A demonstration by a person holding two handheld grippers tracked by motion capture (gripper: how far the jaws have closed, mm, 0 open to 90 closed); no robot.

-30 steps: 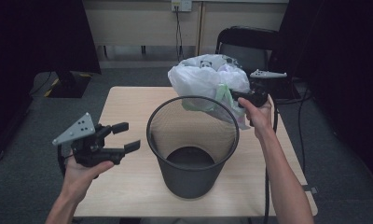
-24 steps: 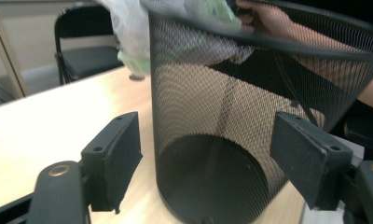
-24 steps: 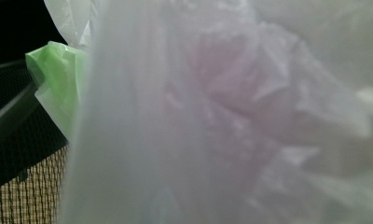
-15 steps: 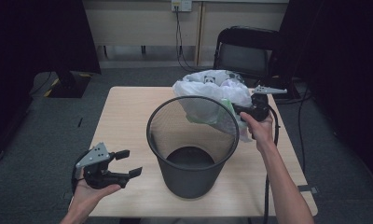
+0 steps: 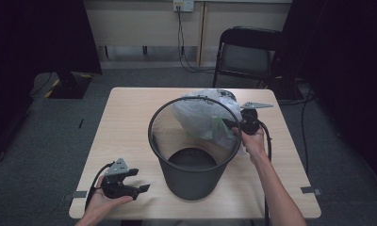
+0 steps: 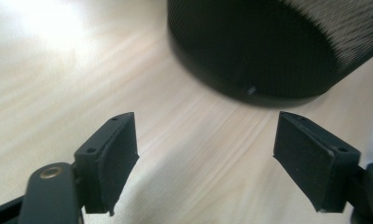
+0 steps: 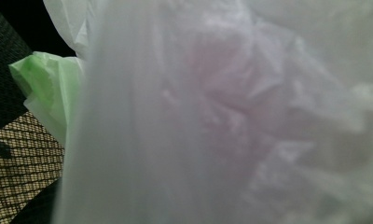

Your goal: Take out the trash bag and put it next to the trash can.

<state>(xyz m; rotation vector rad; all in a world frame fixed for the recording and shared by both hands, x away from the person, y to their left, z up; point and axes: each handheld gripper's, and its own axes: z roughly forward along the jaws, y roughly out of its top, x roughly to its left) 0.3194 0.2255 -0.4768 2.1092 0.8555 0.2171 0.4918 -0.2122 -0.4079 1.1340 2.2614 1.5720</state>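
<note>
A black mesh waste bin (image 5: 191, 181) stands upright mid-table; its base (image 6: 268, 46) fills the top of the left gripper view. A white plastic bag (image 5: 200, 117) with a green piece (image 5: 216, 125) hangs against the bin's far right rim. My right gripper (image 5: 230, 126) grips it, jaws just opening slightly, bag still between them. The bag (image 7: 222, 116) covers the right gripper view and hides the jaws; bin mesh (image 7: 17, 154) shows at the left. My left gripper (image 5: 138, 180) is low over the table's front left, open and empty (image 6: 208, 158), jaws just widened.
The light wooden table (image 5: 130, 117) has bare room left of the bin. A black folding chair (image 5: 248, 56) stands behind the table at the right. Cables run along the floor by the right table edge (image 5: 302, 122).
Both hands have sunk. The left gripper dropped from bin-rim height to just above the tabletop at the front left. The bag came down from above the rim to beside it.
</note>
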